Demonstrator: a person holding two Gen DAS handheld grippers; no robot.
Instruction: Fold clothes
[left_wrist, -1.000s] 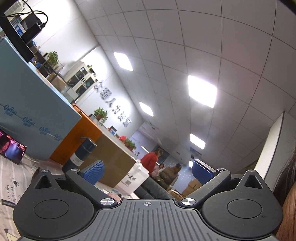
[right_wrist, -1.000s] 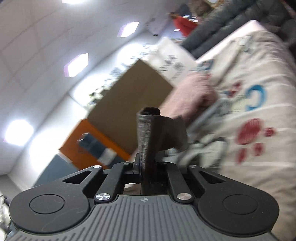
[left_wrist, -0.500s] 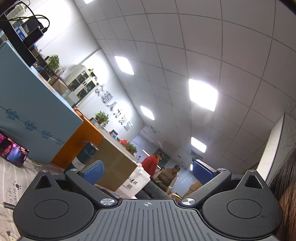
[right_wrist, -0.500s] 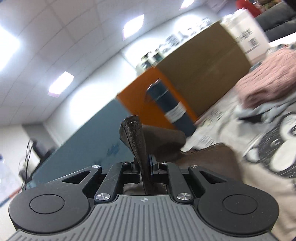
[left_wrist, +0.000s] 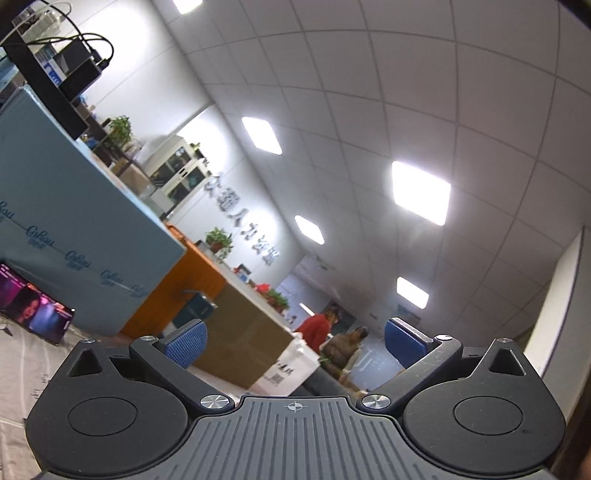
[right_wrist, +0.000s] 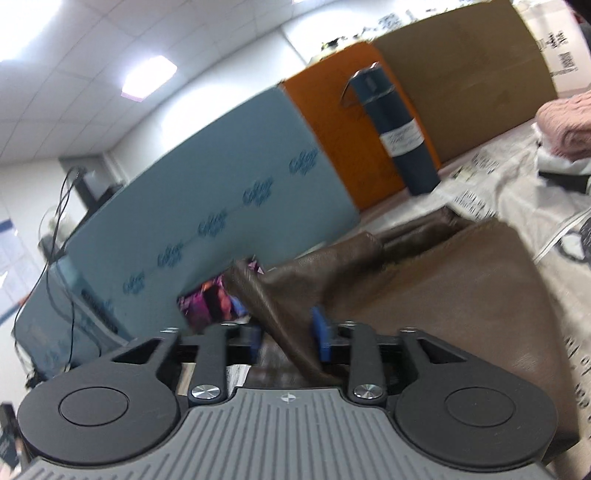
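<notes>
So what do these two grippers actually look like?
Both look alike. The left gripper has a black body with two round discs, a ribbed grey plate, silver screws and blue textured pads. The right gripper matches, blue pads included.

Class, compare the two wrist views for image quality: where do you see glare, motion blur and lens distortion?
Left wrist view: ceiling light panels blow out to white glare, fisheye bends the ceiling grid, and the open left gripper is sharp. Right wrist view: motion blur smears the blue panel, the dark bottle and the brown garment in the right gripper.
</notes>
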